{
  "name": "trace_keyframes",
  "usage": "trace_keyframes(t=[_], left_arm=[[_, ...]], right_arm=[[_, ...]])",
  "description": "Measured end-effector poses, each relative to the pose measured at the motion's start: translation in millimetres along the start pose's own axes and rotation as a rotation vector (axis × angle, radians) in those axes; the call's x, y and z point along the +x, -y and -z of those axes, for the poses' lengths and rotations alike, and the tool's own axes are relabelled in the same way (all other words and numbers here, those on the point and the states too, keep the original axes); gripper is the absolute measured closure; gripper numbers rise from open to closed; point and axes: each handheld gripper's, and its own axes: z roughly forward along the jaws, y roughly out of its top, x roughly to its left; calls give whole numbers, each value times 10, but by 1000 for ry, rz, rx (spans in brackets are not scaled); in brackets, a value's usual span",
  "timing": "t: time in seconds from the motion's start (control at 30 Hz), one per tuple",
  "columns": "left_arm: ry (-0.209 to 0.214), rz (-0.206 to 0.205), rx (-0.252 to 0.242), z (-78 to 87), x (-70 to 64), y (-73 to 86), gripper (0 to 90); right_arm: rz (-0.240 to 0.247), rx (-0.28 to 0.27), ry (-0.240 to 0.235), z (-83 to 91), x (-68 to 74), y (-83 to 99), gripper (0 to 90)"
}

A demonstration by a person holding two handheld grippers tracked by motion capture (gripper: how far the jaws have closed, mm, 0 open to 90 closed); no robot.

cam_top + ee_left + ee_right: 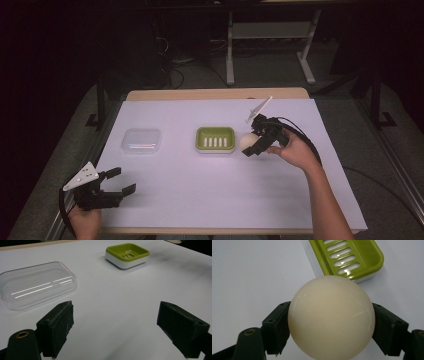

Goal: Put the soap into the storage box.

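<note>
At a table (165,200) covered in white, my right gripper (250,145) clamps a cream-coloured ball (246,140) between its jaws, one black jaw pressed to each side of it. Seen from the right gripper view, the ball (331,316) bulges wide past both jaws, its smooth surface faintly scuffed. It is held just beside the right-hand edge of a green soap dish (215,139), which sits near the middle of the table; whether ball and dish touch, I cannot tell. The dish (352,257) has a slotted green tray set in a white base, and the slots catch the light.

My left gripper (116,181) hovers low over the near left corner of the table, its jaws spread wide apart with nothing between them. Through the left gripper view, bare white surface lies between the two black jaws. Beyond them, to the left, rests a clear plastic lid (37,285), turned hollow side down, with bright streaks of reflected light across its top. From the high view the lid (142,140) lies to the left of the soap dish, well apart from it.

My right hand (295,150) grips its tool from the right, forearm reaching in from the bottom edge.
</note>
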Motion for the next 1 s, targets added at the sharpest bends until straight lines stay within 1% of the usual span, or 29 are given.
trace_keyframes(t=[0.07,0.37,0.4,0.53,0.6,0.73,0.8,0.83,0.87,0.9,0.93,1.0], left_arm=[[0,-1,-3,1,2,-1,132],[-1,5,-6,3,10,2,133],[0,3,-5,4,14,2,133],[0,6,-8,6,16,-1,132],[1,5,-12,7,13,-2,132],[1,3,-12,8,9,-4,132],[1,-1,-11,11,11,-6,132],[1,4,-12,12,8,-6,132],[0,4,-12,13,8,-6,132],[0,5,-12,14,8,-5,132],[0,5,-13,14,8,-5,132],[0,3,-14,17,9,-4,132]], right_arm=[[12,2,-3,-22,1,-73,230],[30,10,-9,-82,-25,-232,231],[31,6,-18,-87,-39,-266,231],[38,9,-13,-89,-44,-312,231],[41,3,-13,-82,-52,-365,230],[49,-4,-15,-83,-65,-414,231],[55,0,-12,-89,-68,-449,230],[63,1,-14,-92,-68,-472,230],[57,1,-16,-95,-63,-487,230],[67,1,-17,-101,-63,-509,230],[62,1,-19,-106,-58,-523,230],[68,0,-18,-118,-58,-553,230]])
